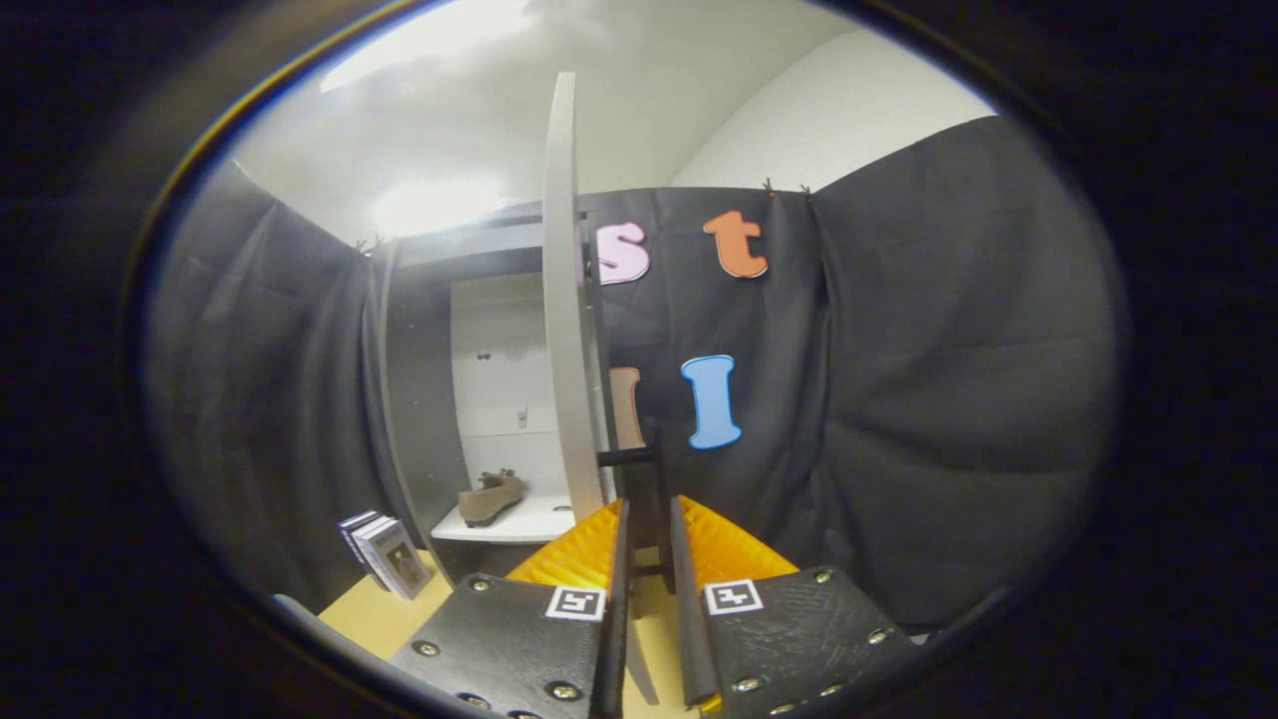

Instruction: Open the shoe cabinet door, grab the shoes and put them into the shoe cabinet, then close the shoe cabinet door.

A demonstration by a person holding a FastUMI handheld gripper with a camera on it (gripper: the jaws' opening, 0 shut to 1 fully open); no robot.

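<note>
The shoe cabinet (419, 399) stands ahead to the left, its pale door (567, 330) swung open and seen edge-on just beyond my fingers. A black door handle (631, 457) sticks out from the door's edge and runs down between my fingers. My gripper (647, 507) is closed to a narrow gap, with both fingers pressing on the handle. Inside the cabinet a brown shoe (489, 497) lies on the white bottom shelf (509, 527), left of the door.
A couple of books (384, 554) lean on the wooden floor board (384, 614) left of the cabinet's front. Black cloth walls close in on the left and right, and the right-hand cloth hangs close behind the door.
</note>
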